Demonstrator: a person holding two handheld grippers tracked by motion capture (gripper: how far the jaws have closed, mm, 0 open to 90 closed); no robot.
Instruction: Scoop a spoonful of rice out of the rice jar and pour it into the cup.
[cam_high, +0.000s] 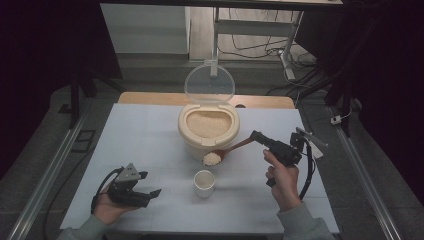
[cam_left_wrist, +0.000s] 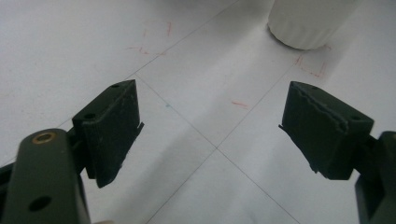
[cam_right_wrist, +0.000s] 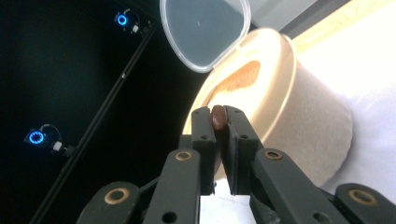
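Right gripper (cam_high: 256, 136) clamps a wooden spoon (cam_high: 231, 149) by its handle end; spoon's bowl, heaped w/ rice (cam_high: 211, 158), hangs above white cup (cam_high: 204, 183), beside open rice container (cam_high: 207, 131); left gripper (cam_high: 150, 193) rests nearby, jaws apart, empty.

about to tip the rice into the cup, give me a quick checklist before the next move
1. Right gripper clamped on spoon handle: ok, jaws shut on it in the right gripper view.
2. Rice on the spoon bowl: ok, a full heap.
3. Spoon bowl over the cup: not ok, it sits beyond the cup, beside the container.
4. Cup upright, mouth free: ok.
5. Left gripper out of the way: ok, open, left of the cup.
6. Spilled rice on the table: cannot tell.
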